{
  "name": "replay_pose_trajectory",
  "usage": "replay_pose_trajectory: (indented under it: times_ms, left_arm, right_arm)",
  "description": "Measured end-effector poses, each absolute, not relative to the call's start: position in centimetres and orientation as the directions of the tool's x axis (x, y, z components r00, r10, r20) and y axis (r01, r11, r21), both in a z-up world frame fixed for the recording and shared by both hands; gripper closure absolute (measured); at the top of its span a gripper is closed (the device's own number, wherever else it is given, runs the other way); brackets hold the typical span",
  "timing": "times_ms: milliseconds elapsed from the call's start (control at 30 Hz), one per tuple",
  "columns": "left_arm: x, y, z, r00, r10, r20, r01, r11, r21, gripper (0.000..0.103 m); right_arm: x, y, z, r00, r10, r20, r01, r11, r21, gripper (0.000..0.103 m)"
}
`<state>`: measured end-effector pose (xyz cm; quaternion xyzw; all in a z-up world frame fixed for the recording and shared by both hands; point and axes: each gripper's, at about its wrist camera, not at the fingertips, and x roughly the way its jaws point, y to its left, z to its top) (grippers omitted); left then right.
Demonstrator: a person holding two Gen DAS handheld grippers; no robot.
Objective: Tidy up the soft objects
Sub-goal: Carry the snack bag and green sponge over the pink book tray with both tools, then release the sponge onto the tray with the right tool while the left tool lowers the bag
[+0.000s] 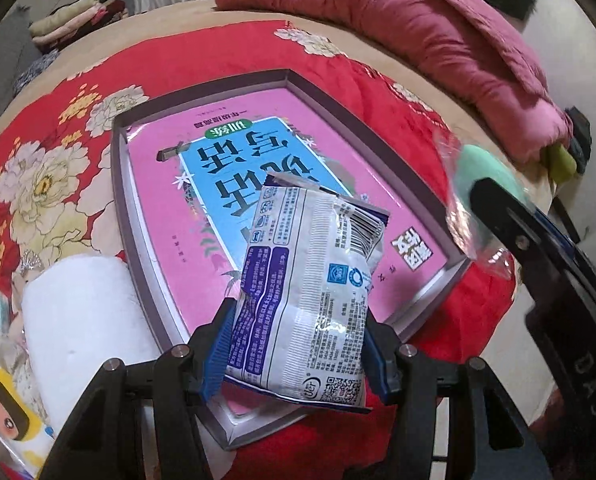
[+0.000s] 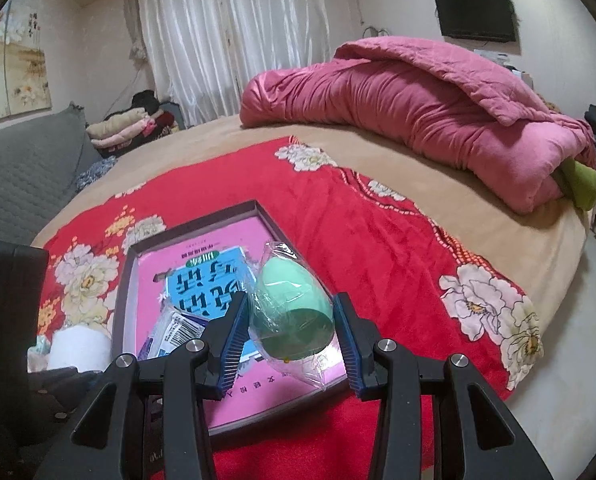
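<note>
Your left gripper clamps wipes packet, tilted over grey tray — likely ready for drop onto pink book. Your right gripper pinches bagged green sponge above tray's near corner, probably next in.

A white and blue printed soft packet is held upright between blue pads, its crimped top edge tilted away, above the near corner of a shallow grey box. The box is laid on a red floral blanket, and its floor is covered by a pink and blue book. A mint-green egg-shaped sponge, wrapped in a clear plastic bag, is held over the box's right edge. A white roll, possibly tissue, is seen just beside the box's left wall.
</note>
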<state>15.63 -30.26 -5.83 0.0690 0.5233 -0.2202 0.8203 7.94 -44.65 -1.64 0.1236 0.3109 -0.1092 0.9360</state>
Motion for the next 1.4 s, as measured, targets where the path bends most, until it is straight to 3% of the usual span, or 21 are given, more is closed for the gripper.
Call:
replay_pose_trajectory:
  times_ms: [200,733,1167,1300,1400]
  left_arm:
    - [15.4,-31.2,-6.5,0.338,-0.214,-0.917,0.498,0.867,-0.019,0.047]
    - [15.3,-31.6,-6.9,0.344,-0.174,-0.923,0.514,0.858,0.029,0.046]
    - [15.5,-31.6,-6.9,0.338,-0.171,-0.925,0.501,0.865,0.023,0.046]
    - [15.5,-31.6,-7.0,0.336,-0.171,-0.926,0.499,0.867,0.021,0.046]
    - [15.5,-31.7,-7.0,0.338,-0.166,-0.927,0.496,0.868,0.025,0.046]
  right_arm:
    - [9.5,-45.0,-3.3,0.746,-0.089,-0.660,0.260,0.951,0.166,0.059]
    - [12.2,-44.6,-6.8,0.640,-0.073,-0.764,0.231,0.968,0.101,0.057]
    - [12.3,-44.9,-7.8,0.655,-0.083,-0.751,0.245,0.964,0.107,0.055]
    - [11.7,-45.3,-7.4,0.666,-0.091,-0.740,0.255,0.960,0.112,0.044]
    - [11.1,-45.8,-7.1,0.685,-0.084,-0.724,0.261,0.956,0.136,0.043]
